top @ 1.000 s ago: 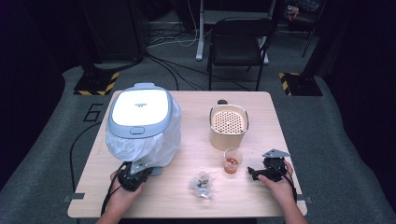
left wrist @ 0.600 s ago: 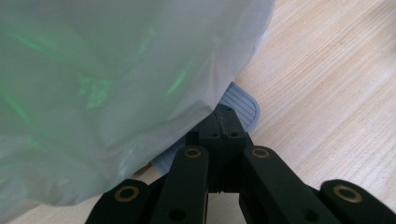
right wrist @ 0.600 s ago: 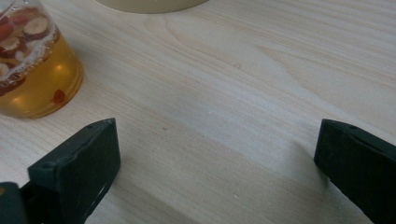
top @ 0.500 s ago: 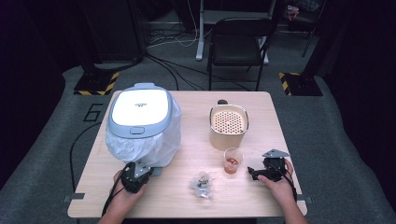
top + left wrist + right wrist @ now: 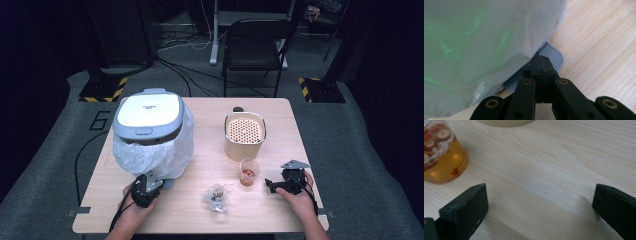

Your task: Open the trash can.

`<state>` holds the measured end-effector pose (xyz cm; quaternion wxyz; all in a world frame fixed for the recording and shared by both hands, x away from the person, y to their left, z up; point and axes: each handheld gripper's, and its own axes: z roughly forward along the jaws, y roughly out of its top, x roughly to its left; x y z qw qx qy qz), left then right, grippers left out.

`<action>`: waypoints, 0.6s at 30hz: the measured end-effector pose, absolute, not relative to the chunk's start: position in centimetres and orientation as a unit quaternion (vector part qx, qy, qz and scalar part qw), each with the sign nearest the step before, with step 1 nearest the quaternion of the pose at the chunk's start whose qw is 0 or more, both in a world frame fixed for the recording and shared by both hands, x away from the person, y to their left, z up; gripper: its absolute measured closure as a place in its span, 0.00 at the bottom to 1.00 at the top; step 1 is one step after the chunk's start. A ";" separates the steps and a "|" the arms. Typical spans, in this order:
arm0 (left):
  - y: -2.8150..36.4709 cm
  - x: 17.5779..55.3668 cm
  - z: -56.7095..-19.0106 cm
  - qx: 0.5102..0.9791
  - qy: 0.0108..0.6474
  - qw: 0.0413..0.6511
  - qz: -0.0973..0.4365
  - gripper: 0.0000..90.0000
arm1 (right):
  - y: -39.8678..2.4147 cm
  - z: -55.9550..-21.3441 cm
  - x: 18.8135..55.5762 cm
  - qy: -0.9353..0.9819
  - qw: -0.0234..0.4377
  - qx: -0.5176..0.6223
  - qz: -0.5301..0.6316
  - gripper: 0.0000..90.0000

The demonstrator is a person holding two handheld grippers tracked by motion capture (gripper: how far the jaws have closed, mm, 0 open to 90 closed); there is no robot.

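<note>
Plastic bag (image 5: 150,155), translucent white, drapes over the lower body of the rice cooker (image 5: 149,117) at the left of the wooden table (image 5: 200,220), its loose hem bunched on the tabletop at the cooker's near side. In the left gripper view the bag (image 5: 481,37) hangs right against the left gripper (image 5: 541,65), whose jaws are pressed together at the hem, over a ribbed grey tab (image 5: 552,55) that sticks out from under the film; whether a fold of film is actually pinched between the pads is hard to tell, since the pads meet with no gap visible. The step in hand looks like taking hold of the bag's edge to peel it off the cooker. In the high view the left gripper (image 5: 150,181) sits just at the cooker's near corner. The right gripper (image 5: 541,202) rests low over bare wood with its jaws spread wide and nothing between them, a clear cup of amber tea with red fruit slices (image 5: 441,157) just beside its one jaw. Next, I judge, the left hand needs a firm pinch on film alone, then a lift up and away, while the right hand steadies the cooker or takes the far hem, keeping clear of the cup.
</note>
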<state>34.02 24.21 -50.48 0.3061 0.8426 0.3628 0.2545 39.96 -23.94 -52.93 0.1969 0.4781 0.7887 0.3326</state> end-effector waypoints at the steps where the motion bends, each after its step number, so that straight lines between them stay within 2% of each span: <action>1: 24.0 34.1 -50.8 0.844 0.368 0.300 0.249 1.00 | -23.9 -52.9 40.0 0.789 0.197 0.478 0.333 0.00; 18: 24.4 34.6 -50.9 0.851 0.361 0.298 0.239 1.00 | -23.9 -52.9 39.9 0.787 0.199 0.479 0.333 0.00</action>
